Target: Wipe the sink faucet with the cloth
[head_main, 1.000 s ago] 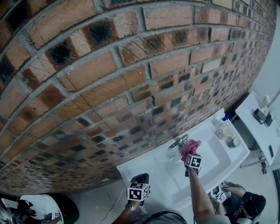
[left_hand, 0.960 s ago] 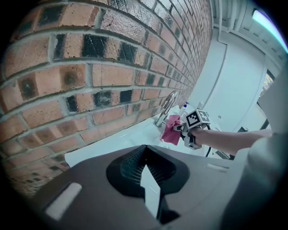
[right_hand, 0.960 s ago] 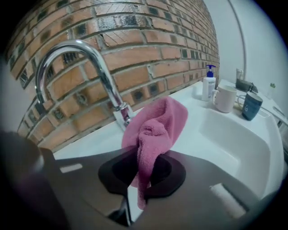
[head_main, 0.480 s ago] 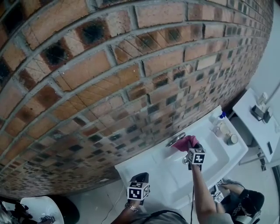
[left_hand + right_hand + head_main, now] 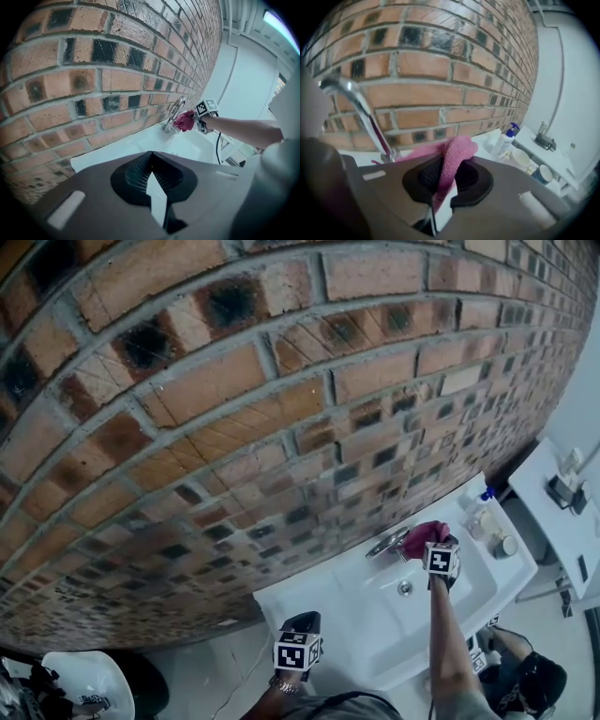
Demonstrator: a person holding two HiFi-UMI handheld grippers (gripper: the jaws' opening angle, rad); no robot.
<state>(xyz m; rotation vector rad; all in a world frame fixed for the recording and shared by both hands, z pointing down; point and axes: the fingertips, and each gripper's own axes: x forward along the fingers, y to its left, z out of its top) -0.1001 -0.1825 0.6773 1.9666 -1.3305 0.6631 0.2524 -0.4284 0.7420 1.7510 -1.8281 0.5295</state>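
Two hand-held grippers: the left hand-held gripper [image 5: 300, 619] hangs low by the front left corner of the sink [image 5: 370, 620], well apart from the work; the right hand-held gripper [image 5: 428, 544] is up at the back of the basin, beside the faucet [image 5: 386, 544].
Left jaws: pressed together, with nothing between them.
Right jaws: pinching the pink cloth [image 5: 455, 153], a fold of which stands up out of them.
Cloth position: bunched at the right gripper's tip, just to the right of the faucet and close to the brick wall [image 5: 234, 427]. In the right gripper view a loose end trails left toward the faucet's base; whether it touches the metal I cannot tell.
Faucet: the chrome spout rises to the left of the right jaws, arching over the basin.
Change over the last second: the cloth has slid from the basin side of the spout, in against it, and then out to its right, nearer the wall. The left gripper has stayed where it was.
Meaning for the task: this reads as one wiping stroke across the faucet. The wipe seems under way rather than finished, and the neck and the left side probably still need a pass.
Nearby: a pump bottle [image 5: 506, 136] on the sink's right ledge, clear of the stroke.
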